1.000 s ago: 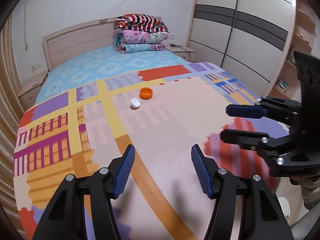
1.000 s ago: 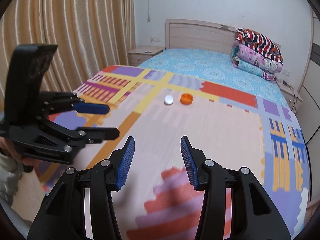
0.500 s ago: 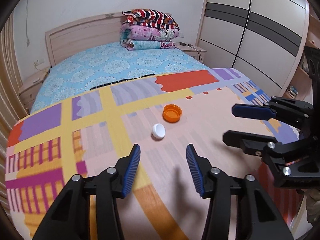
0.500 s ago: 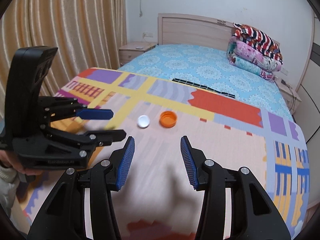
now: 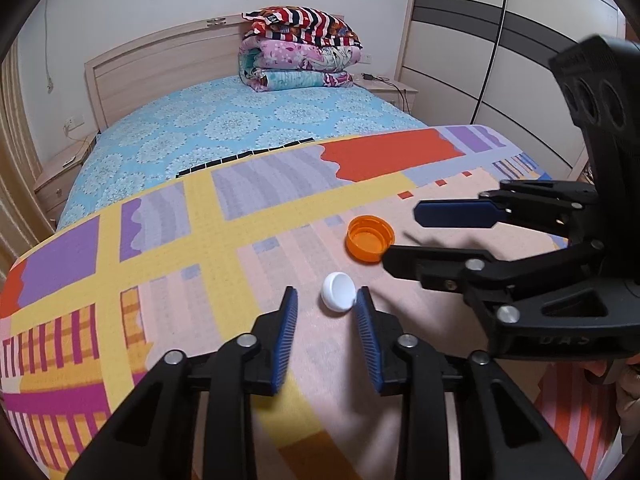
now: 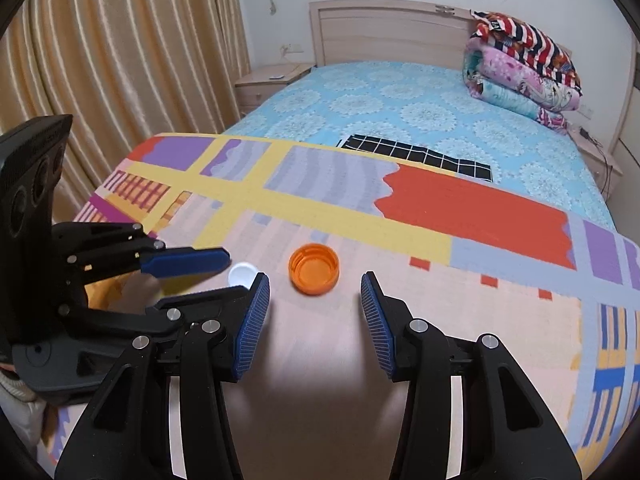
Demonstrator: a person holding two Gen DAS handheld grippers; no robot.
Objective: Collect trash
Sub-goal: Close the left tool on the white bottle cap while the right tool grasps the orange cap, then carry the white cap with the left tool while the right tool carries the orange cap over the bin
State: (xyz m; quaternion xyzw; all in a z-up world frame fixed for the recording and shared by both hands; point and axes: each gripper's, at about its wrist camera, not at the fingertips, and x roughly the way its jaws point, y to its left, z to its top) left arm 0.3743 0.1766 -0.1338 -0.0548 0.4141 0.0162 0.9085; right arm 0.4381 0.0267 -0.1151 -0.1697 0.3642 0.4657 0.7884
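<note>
A white bottle cap lies open side up on the patterned mat on the bed. My left gripper has its jaws closing around it; the cap sits between the blue pads, close to the right one, with no visible press. An orange cap lies just beyond it, open side up. In the right wrist view the orange cap sits just ahead of my right gripper, which is open with its tips either side of it. The white cap shows between the left gripper's fingers.
Folded quilts are stacked by the headboard on the blue sheet. A black grid cloth lies at the mat's far edge. The curtain hangs on one side, the wardrobe on the other. A nightstand stands beside the bed.
Both grippers have moved forward and down over the mat to the two caps. The left jaws have narrowed around the white cap. The right jaws keep the same gap.
</note>
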